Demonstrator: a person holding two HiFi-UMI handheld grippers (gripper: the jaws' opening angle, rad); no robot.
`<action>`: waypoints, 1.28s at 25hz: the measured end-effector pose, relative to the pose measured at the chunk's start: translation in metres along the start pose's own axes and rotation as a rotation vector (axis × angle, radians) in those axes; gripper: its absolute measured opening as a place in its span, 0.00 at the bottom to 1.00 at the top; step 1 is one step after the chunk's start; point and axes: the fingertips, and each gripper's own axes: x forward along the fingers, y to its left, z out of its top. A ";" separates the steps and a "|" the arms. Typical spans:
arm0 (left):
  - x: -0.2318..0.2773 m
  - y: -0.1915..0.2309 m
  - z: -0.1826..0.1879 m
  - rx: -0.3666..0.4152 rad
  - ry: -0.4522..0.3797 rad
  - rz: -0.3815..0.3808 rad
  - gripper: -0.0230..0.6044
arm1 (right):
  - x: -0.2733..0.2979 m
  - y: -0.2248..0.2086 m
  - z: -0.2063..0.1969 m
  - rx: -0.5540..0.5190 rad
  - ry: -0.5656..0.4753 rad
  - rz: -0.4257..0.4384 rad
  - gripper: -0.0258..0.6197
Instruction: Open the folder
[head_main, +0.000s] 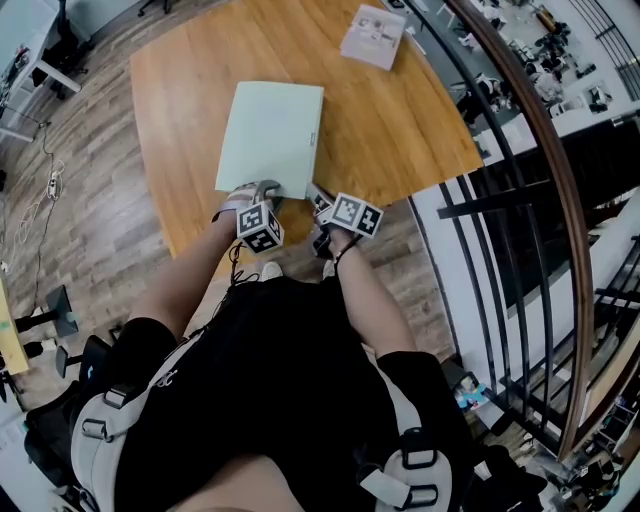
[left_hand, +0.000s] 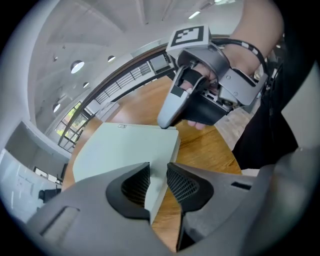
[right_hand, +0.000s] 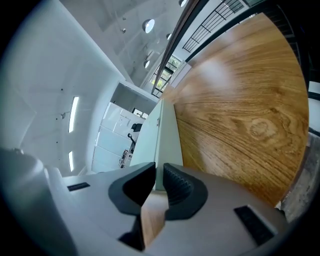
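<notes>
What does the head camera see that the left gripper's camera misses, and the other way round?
Only the head view: a booklet on the far side of the table, the whole outline of the folder from above, and the left gripper's own marker cube.
Only the left gripper view: the ceiling and, close up, that gripper's pads closed on the folder's near edge.
Both: the pale green folder, the wooden table, the right gripper at the folder's corner, and a railing.
</notes>
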 end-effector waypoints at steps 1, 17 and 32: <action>-0.001 0.001 0.000 -0.037 -0.011 -0.019 0.20 | 0.000 0.000 0.000 -0.004 0.003 -0.002 0.13; -0.045 0.036 0.010 -0.675 -0.317 -0.097 0.07 | 0.002 -0.008 -0.002 -0.058 0.056 -0.055 0.13; -0.159 0.116 -0.050 -1.104 -0.660 0.150 0.06 | -0.003 -0.008 0.002 -0.162 0.052 -0.135 0.13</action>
